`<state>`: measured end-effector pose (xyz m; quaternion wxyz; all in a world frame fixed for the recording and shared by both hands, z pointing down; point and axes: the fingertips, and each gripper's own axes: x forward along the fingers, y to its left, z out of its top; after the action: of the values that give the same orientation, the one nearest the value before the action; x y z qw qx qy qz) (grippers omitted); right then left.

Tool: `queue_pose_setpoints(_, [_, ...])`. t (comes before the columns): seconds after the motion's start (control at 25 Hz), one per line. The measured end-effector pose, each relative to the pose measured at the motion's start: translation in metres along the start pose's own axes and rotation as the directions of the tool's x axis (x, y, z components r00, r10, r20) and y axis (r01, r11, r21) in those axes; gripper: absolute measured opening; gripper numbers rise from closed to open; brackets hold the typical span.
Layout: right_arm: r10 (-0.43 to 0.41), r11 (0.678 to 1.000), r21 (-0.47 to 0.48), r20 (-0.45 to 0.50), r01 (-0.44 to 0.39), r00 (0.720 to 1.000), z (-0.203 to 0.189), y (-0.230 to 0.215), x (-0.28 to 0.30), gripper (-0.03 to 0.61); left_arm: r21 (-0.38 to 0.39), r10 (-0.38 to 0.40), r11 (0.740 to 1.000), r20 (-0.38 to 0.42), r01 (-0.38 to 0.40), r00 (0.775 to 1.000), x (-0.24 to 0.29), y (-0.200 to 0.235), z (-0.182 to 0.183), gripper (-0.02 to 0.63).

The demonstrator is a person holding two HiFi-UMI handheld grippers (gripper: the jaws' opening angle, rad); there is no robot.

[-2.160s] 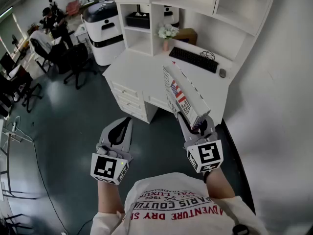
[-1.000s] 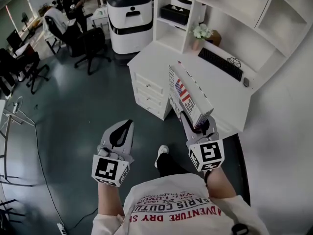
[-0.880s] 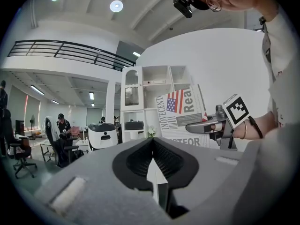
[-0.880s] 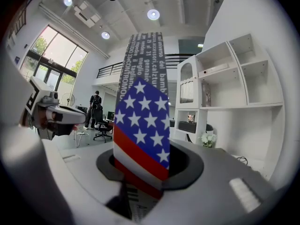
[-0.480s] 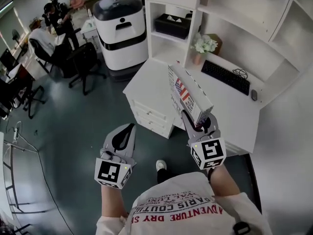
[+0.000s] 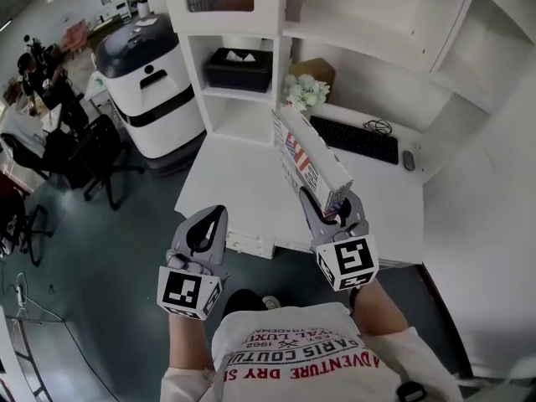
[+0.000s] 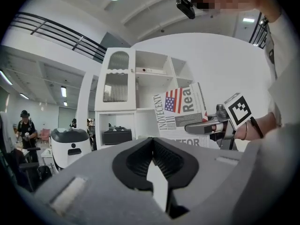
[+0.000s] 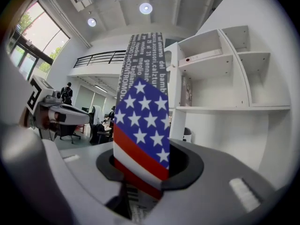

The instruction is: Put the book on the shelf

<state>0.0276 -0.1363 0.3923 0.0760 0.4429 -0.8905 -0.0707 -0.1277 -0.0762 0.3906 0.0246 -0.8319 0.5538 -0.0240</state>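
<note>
A book (image 6: 306, 159) with a stars-and-stripes cover and newspaper print stands on edge in my right gripper (image 6: 332, 211), which is shut on its lower end. I hold it level over the front of a white desk (image 6: 237, 193). In the right gripper view the book (image 8: 142, 125) rises between the jaws, with the white shelf unit (image 8: 220, 78) behind it. My left gripper (image 6: 206, 228) is shut with nothing in it, to the left over the desk's front edge. In the left gripper view the jaws meet at the tip (image 7: 152, 142), and the book (image 7: 180, 110) shows at the right.
The shelf unit (image 6: 381, 23) rises from the back of the desk. On the desk are a black keyboard (image 6: 352, 139), a mouse (image 6: 409, 161) and white flowers (image 6: 305, 92). A black box (image 6: 239, 67) sits in a low cubby. A white-and-black machine (image 6: 147, 82) and office chairs stand to the left.
The desk and shelf unit have come closer and now lie right under and ahead of both grippers. The book stays gripped the same way; the left gripper stays shut.
</note>
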Motion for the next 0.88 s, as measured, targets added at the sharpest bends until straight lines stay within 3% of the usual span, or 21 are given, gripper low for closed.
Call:
queue_pose_setpoints(0.24, [-0.141,0.99,0.005,-0.013,0.141,0.99,0.004,-0.05,0.03,0.158,0.036,-0.135,0.99,0.015,0.135,0.991,0.071,0.014,0.017,0.005])
queue_pose_setpoints(0.44, [-0.243,0.97,0.002,-0.022,0.244,0.97,0.02,-0.085,0.059,0.158,0.054,-0.239,0.97,0.062,0.236,0.969,0.122,0.033,0.042,0.004])
queue_pose_setpoints(0.72, [-0.356,0.934,0.024,0.053,0.355,0.933,0.083,-0.12,0.086,0.158,0.116,-0.352,0.933,0.113,0.34,0.929,0.164,0.061,0.079,0.005])
queue_pose_setpoints(0.88, [-0.412,0.909,-0.025,0.096,0.416,0.906,0.126,-0.138,0.099,0.158,0.17,-0.389,0.915,0.126,0.366,0.913,0.18,0.075,0.093,0.005])
